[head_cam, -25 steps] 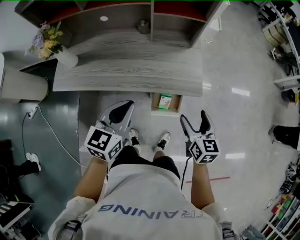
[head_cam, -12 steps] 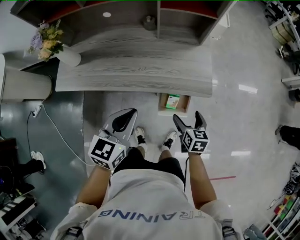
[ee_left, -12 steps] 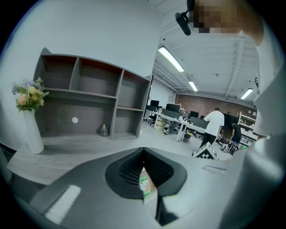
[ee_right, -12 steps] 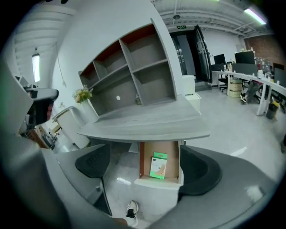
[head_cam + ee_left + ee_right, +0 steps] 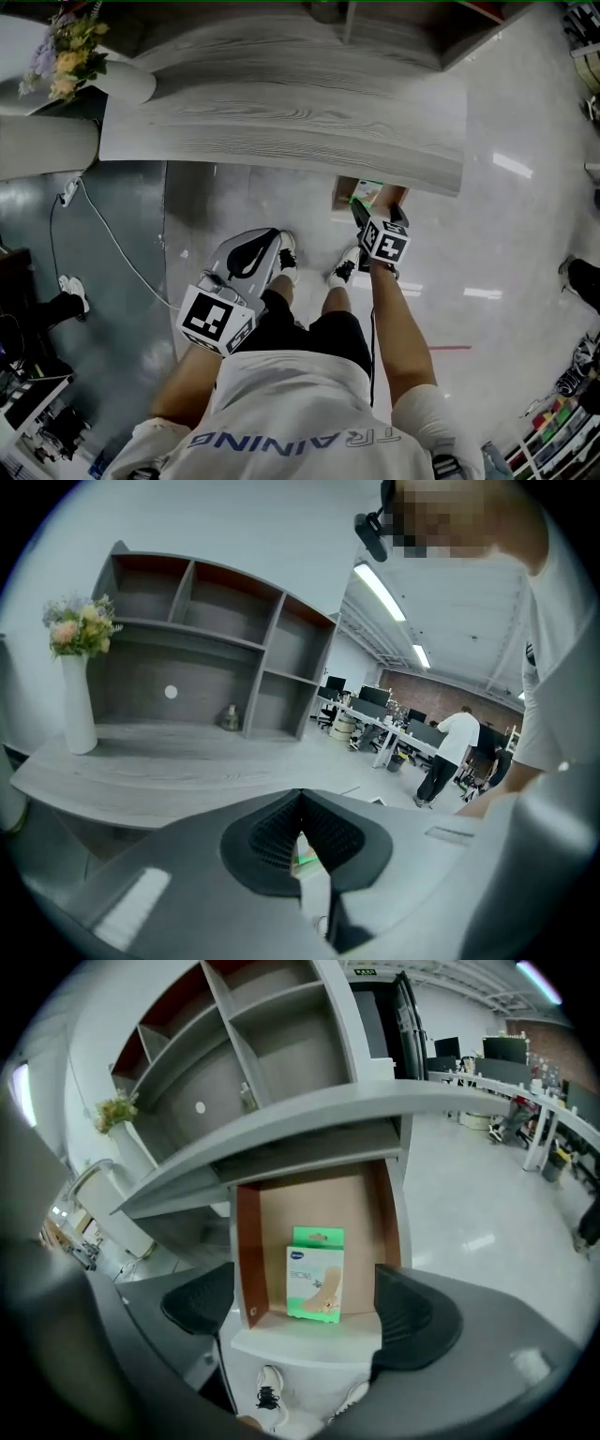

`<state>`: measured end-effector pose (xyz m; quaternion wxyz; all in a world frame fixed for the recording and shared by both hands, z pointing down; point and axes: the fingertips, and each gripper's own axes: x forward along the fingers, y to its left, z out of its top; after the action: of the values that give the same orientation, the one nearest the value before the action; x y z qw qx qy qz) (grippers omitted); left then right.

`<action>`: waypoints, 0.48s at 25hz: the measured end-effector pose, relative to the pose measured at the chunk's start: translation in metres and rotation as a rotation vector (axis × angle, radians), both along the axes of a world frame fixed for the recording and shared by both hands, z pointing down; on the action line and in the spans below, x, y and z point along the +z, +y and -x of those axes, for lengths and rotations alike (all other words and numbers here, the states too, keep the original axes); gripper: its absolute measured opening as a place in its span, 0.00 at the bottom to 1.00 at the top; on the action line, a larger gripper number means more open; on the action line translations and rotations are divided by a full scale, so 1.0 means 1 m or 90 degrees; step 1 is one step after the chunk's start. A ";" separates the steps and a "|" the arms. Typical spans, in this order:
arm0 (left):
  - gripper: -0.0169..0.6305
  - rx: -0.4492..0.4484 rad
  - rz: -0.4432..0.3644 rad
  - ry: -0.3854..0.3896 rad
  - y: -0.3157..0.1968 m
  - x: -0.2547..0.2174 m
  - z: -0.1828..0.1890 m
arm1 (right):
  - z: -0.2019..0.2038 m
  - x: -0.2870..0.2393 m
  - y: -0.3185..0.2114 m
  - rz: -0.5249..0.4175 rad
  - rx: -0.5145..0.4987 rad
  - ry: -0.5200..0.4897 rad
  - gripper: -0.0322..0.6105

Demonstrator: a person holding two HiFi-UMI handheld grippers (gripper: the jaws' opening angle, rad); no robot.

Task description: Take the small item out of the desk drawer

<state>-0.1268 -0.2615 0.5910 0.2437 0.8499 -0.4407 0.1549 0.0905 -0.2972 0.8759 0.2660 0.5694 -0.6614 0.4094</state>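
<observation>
The desk drawer (image 5: 343, 195) stands pulled out under the right end of the grey desk (image 5: 281, 122). A small green and white box (image 5: 316, 1274) lies flat in it; the same box (image 5: 366, 190) shows in the head view as a green edge. My right gripper (image 5: 378, 210) hangs at the drawer's front, pointing steeply down into it. In the right gripper view that gripper (image 5: 305, 1312) is open; its jaws have just been closing a little, with nothing between them and the box beyond the tips. My left gripper (image 5: 265, 236) is shut and empty, low by the person's left knee.
A white vase of flowers (image 5: 66, 56) stands on the desk's left end, and a shelf unit (image 5: 272, 1044) rises at its back. A cable (image 5: 112, 253) runs over the floor at left. The person's shoes (image 5: 286, 253) stand under the desk edge.
My right gripper has dropped and moved forward to the open drawer's front. The left gripper has sunk a little. The head view has shifted closer over the desk.
</observation>
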 end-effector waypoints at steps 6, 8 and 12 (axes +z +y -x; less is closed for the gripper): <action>0.03 -0.019 0.041 0.007 0.011 0.024 0.008 | 0.004 0.049 -0.004 0.041 0.025 0.031 0.77; 0.03 -0.023 0.051 0.008 0.012 0.030 0.012 | 0.005 0.060 -0.007 0.054 0.029 0.039 0.77; 0.03 -0.032 0.066 0.008 0.013 0.040 0.020 | 0.005 0.075 -0.013 0.072 0.032 0.057 0.76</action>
<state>-0.1470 -0.2485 0.6315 0.2938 0.8259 -0.4518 0.1658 0.0857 -0.3098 0.9510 0.3169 0.5873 -0.6103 0.4269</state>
